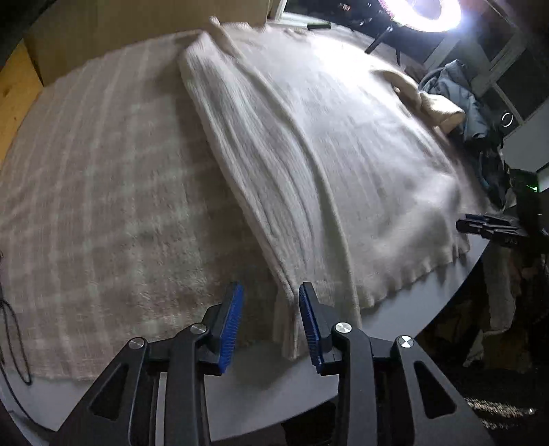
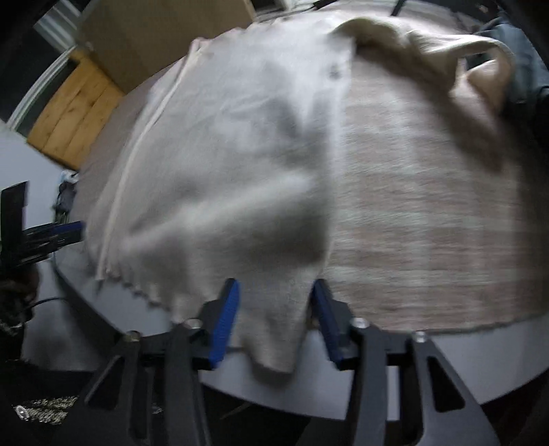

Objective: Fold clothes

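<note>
Left wrist view, left to right:
- Thin black cable [image 1: 13, 343] looped at the far left edge.
- Fuzzy checked cloth [image 1: 103, 206], beige with pale stripes, spread flat over a smooth grey rounded surface [image 1: 257, 377].
- Cream ribbed knit sweater [image 1: 308, 154] lying on the checked cloth, one long side folded over into a thick straight band, scalloped hem toward the camera.
- Left gripper [image 1: 271, 308] over the near corner of that folded band: black arms, blue ridged pads, jaws apart, pads not pressing the knit.
- Right gripper [image 1: 490, 228] at the sweater's far hem corner, dark and blurred.
- Bright ring lamp [image 1: 422, 10] top right, a crumpled blue-grey garment [image 1: 459, 92] below it.

Right wrist view, left to right:
- Left gripper [image 2: 68, 228] at the left edge.
- Sweater [image 2: 223, 171], soft and blurred, with a raised seam line along its left side.
- Right gripper [image 2: 274, 308] with jaws standing apart, hem corner lying between them, no clamping seen.
- Bare checked cloth [image 2: 429, 223] on the right.
- Rumpled sleeve [image 2: 446, 58] curled at top right.
</note>
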### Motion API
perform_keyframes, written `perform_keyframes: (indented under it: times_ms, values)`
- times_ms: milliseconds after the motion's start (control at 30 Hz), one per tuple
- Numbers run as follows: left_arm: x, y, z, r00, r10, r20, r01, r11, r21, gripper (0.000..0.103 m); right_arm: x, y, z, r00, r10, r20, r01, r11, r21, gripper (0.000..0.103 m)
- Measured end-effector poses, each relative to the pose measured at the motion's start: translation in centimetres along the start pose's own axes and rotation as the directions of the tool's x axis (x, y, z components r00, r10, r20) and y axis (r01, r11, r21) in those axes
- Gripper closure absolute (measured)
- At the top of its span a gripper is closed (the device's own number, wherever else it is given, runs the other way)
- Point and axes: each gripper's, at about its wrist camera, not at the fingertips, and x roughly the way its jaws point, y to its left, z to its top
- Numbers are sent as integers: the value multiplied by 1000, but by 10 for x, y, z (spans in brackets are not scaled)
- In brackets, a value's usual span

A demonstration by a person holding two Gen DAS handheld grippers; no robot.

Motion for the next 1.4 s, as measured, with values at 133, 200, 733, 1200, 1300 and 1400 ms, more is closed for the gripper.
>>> perform_keyframes:
  times_ms: [133,200,733,1200,1300,1400]
  values:
    - [18,-13,-1,999,28,-39,-26,998,55,71,-31,-2,4,993,116,14,-116,990,80,95]
    - [19,-14,-2,999,22,-40,-19,997,68,71,-49,-11,5,994,93,55,-99,986,131,92]
    - [36,-173,66,982,-173,75,139,932,335,71,-50,-38,127,983,-131,130,127,991,43,50]
    - [125,-292,91,990,-142,5,134,941,310,66,36,-64,235,983,-157,99,175,960,-218,97]
    - [130,-309,82,993,-120,20,106,936,337,56,29,-68,240,984,-152,92,173,942,-288,97]
    - [119,-304,80,992,-130,9,122,952,280,68,38,-73,239,989,-145,17,143,939,-312,91]
